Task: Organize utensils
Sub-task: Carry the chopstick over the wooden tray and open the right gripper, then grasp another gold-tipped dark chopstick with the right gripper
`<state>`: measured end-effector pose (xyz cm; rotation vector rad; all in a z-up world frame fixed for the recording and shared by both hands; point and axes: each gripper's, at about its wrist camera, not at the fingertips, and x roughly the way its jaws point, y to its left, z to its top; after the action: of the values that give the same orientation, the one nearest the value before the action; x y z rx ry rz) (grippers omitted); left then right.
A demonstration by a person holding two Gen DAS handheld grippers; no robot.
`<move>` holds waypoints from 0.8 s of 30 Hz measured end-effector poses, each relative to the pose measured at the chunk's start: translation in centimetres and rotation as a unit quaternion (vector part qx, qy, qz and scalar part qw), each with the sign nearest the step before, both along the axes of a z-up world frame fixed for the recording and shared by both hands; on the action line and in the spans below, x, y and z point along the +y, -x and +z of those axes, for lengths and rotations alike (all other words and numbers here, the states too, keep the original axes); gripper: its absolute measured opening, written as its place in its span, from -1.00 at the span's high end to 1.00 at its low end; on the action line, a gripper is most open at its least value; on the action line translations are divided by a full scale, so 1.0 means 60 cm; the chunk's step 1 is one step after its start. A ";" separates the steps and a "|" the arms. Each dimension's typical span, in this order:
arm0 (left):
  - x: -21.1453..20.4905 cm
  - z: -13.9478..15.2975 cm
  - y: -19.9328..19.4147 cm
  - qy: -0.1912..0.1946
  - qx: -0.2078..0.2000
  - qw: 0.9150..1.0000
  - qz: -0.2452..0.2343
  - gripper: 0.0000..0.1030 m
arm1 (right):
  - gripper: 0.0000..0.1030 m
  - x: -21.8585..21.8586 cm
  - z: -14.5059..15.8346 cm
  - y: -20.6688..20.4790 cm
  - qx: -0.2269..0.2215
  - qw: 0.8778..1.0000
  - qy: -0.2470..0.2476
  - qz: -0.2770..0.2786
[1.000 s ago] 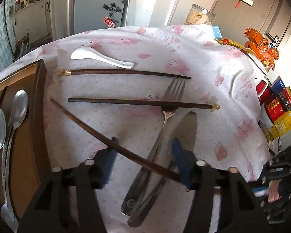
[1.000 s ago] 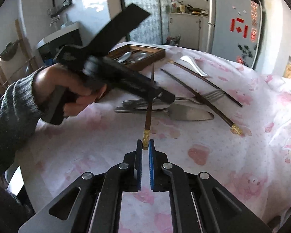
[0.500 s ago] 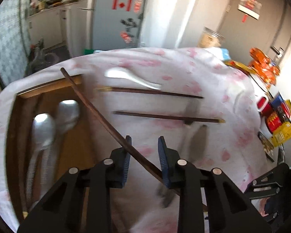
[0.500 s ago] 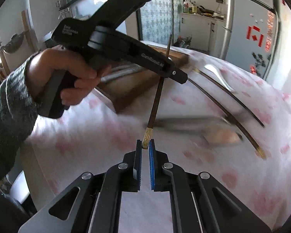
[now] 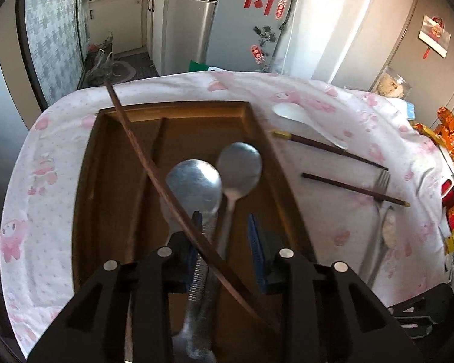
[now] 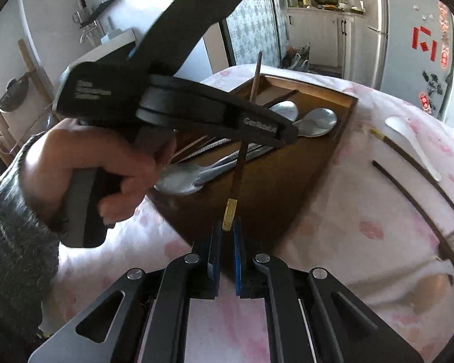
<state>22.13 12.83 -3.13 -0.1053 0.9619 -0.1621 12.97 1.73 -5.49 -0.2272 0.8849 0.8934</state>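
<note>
My left gripper (image 5: 225, 230) hovers over the wooden utensil tray (image 5: 106, 181), a dark chopstick (image 5: 154, 166) running slantwise between its half-open jaws; whether they grip it is unclear. Its gold-tipped end (image 6: 230, 211) sits at my right gripper (image 6: 227, 236), whose jaws stand nearly closed around the tip. Two metal spoons (image 5: 227, 169) lie in the tray. Two more chopsticks (image 5: 333, 148), a white ceramic spoon (image 5: 302, 121) and a fork (image 5: 381, 187) lie on the pink cloth to the right. The left gripper also shows in the right wrist view (image 6: 284, 133).
The table has a pink patterned tablecloth (image 5: 45, 181). Snack packets and boxes (image 5: 451, 205) crowd the far right edge, with a jar (image 5: 393, 83) behind. A fridge (image 5: 242, 15) and kitchen counter stand beyond the table. A knife (image 6: 432, 287) lies by the fork.
Both grippers carried the chopstick leftward from above the fork and knife to over the wooden tray. The left jaws narrowed around it.
</note>
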 end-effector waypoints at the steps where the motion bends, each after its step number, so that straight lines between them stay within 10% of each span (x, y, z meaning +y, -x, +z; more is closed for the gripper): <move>1: -0.001 -0.001 0.002 -0.003 -0.002 1.000 -0.001 0.03 | 0.86 0.005 -0.002 -0.001 0.004 1.000 -0.004 0.002; 6: -0.007 0.004 0.013 -0.026 -0.016 1.000 -0.007 -0.39 | 0.77 0.005 0.001 0.007 0.000 1.000 -0.009 0.002; 10: -0.008 0.015 0.021 -0.035 -0.026 0.999 0.002 -0.59 | 0.05 -0.014 0.008 -0.002 0.000 1.000 -0.019 -0.016; 24: -0.073 0.078 0.092 -0.045 -0.075 0.996 -0.030 -0.75 | 0.02 -0.181 0.056 0.017 -0.013 0.995 -0.068 -0.074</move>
<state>16.64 8.47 1.57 0.0190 0.8218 -0.1779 11.94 -9.12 -2.13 -0.0549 0.8017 0.8070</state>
